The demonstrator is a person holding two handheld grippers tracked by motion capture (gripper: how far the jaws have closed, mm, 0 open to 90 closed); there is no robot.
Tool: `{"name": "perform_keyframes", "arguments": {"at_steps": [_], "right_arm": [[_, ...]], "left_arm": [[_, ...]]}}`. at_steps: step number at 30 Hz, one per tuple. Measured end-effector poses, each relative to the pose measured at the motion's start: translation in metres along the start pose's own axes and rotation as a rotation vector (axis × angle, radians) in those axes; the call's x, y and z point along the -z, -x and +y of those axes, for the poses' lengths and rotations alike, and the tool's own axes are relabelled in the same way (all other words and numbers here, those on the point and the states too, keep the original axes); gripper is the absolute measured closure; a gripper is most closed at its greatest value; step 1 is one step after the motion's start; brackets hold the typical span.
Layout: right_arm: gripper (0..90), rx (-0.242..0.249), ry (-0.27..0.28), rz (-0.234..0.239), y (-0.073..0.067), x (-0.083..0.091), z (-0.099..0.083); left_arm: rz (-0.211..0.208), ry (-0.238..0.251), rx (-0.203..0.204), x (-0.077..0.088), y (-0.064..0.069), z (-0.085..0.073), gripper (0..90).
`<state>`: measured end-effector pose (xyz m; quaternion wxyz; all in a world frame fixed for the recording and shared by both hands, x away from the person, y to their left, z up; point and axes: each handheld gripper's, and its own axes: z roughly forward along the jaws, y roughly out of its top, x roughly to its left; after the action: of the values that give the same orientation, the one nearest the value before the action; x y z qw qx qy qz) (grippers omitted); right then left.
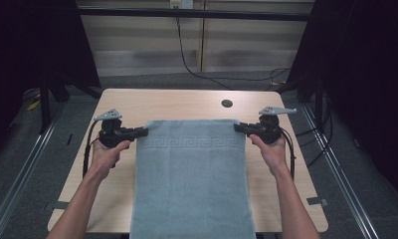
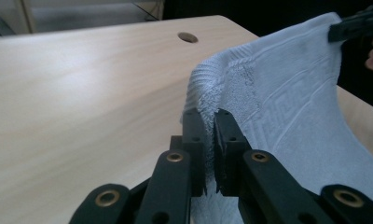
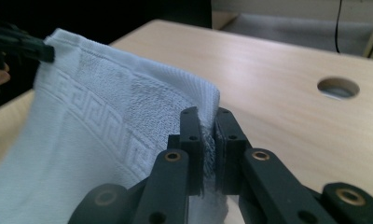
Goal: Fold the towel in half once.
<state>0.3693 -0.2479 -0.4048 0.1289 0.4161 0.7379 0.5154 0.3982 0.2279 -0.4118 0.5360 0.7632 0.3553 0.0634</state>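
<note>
Above table (image 1: 187, 102): both hands level, left gripper (image 1: 143, 131) and right gripper (image 1: 239, 127) fingers pinching towel (image 1: 192, 179) corners.

In the high view the towel (image 1: 192, 184) occupies the centre of the frame, running from mid-frame down past the near edge of the table (image 1: 187, 102). The left gripper (image 1: 143, 132) sits at the towel's upper left corner and the right gripper (image 1: 239, 128) at its upper right corner. The cable hole (image 1: 227, 103) lies on the table above the towel's upper right corner.
</note>
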Motion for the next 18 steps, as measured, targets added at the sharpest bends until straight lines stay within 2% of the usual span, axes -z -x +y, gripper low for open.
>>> {"name": "perform_keyframes", "arguments": {"at_steps": [5, 7, 11, 15, 18], "right_arm": [[84.3, 0.049, 0.009, -0.010, -0.005, 0.003, 0.032], [84.2, 0.063, 0.020, -0.012, -0.008, 0.006, 0.043], [84.3, 0.070, 0.047, -0.010, -0.009, 0.009, 0.059], [84.4, 0.085, 0.066, -0.018, -0.007, 0.012, 0.075], [84.5, 0.084, 0.093, -0.025, -0.006, 0.015, 0.089]], "left_arm": [[0.010, 0.038, -0.030, 0.010, 0.001, 0.024, 84.7], [0.011, 0.061, -0.025, 0.013, 0.001, 0.031, 84.7], [0.026, 0.058, -0.036, 0.017, -0.001, 0.045, 84.7], [0.028, 0.081, -0.037, 0.019, -0.001, 0.062, 84.8], [0.039, 0.085, -0.063, 0.022, 0.003, 0.077, 84.8]]}}
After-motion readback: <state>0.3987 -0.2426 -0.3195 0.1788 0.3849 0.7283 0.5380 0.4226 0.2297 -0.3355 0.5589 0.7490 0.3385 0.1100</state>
